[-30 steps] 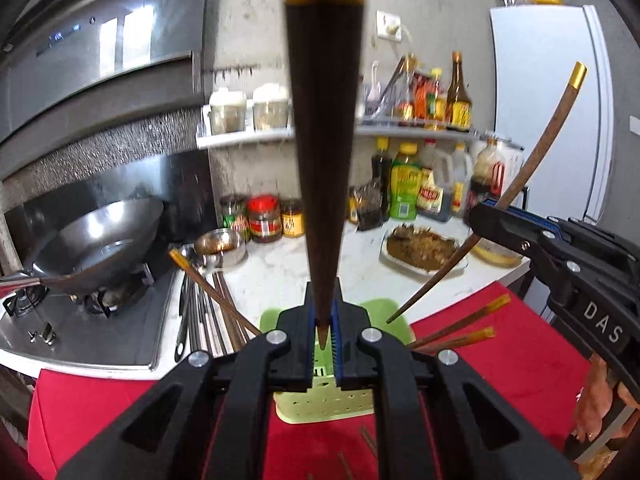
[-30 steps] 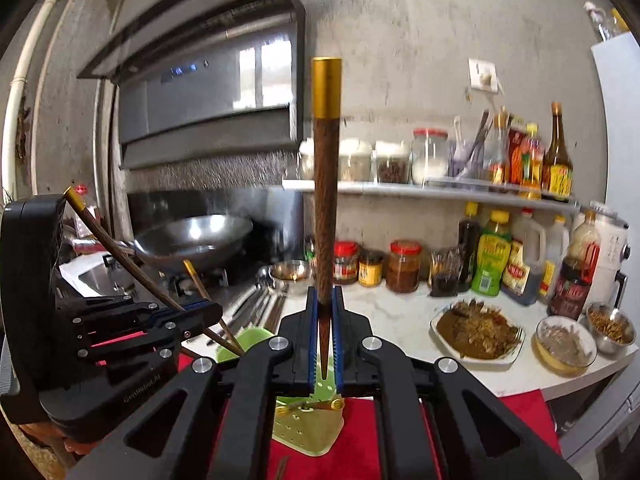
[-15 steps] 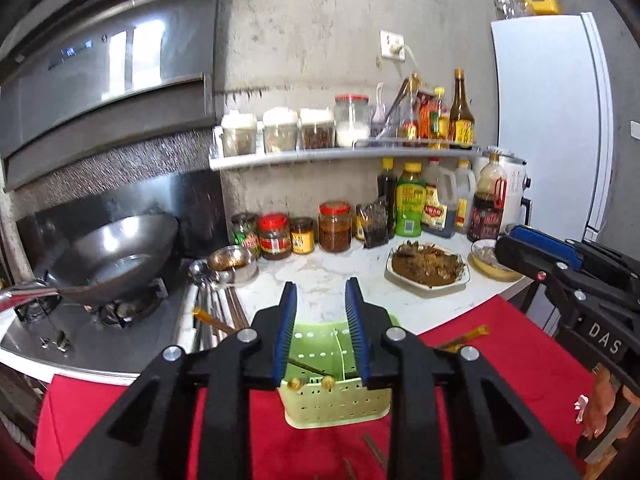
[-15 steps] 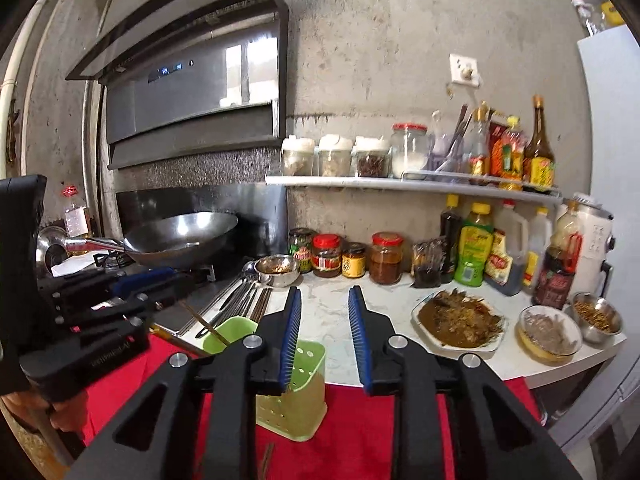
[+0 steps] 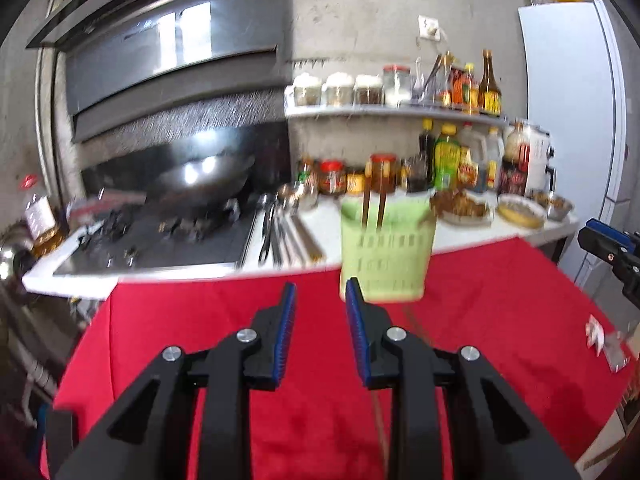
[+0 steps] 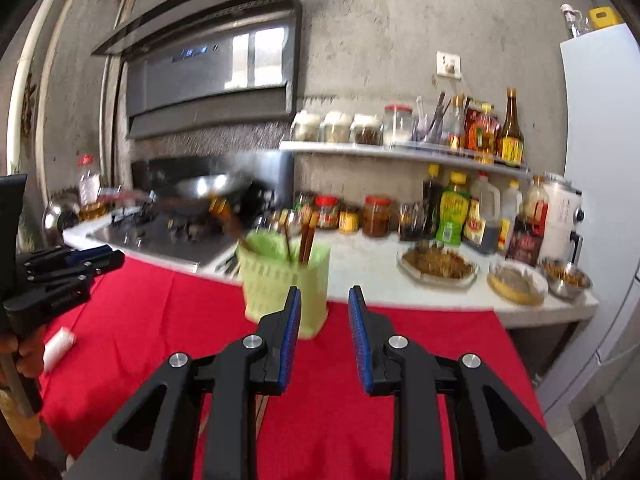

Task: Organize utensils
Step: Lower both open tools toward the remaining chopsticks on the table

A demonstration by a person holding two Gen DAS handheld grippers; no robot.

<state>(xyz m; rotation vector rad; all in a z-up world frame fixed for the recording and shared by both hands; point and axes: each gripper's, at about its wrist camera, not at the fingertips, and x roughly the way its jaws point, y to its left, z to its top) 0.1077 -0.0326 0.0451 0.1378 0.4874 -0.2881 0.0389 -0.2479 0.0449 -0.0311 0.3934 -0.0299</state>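
A light green perforated utensil holder (image 5: 386,248) stands on the red cloth (image 5: 200,320), with brown gold-tipped chopsticks (image 5: 372,200) standing in it. It also shows in the right wrist view (image 6: 282,280), with chopsticks (image 6: 306,236) leaning in it. My left gripper (image 5: 320,304) is open and empty, just short of the holder. My right gripper (image 6: 324,308) is open and empty, near the holder's right side. More chopsticks (image 5: 380,420) lie on the cloth under my left gripper. The view is motion-blurred.
A wok (image 5: 204,180) sits on the stove at left. Metal utensils (image 5: 276,232) lie on the white counter. Jars, sauce bottles (image 6: 452,216) and plates of food (image 6: 438,266) line the counter. A fridge (image 5: 576,120) stands at right. A white roll (image 6: 58,344) lies on the cloth.
Both grippers let go of their chopsticks into the holder, opened, and have pulled back and lowered; the holder now stands farther ahead.
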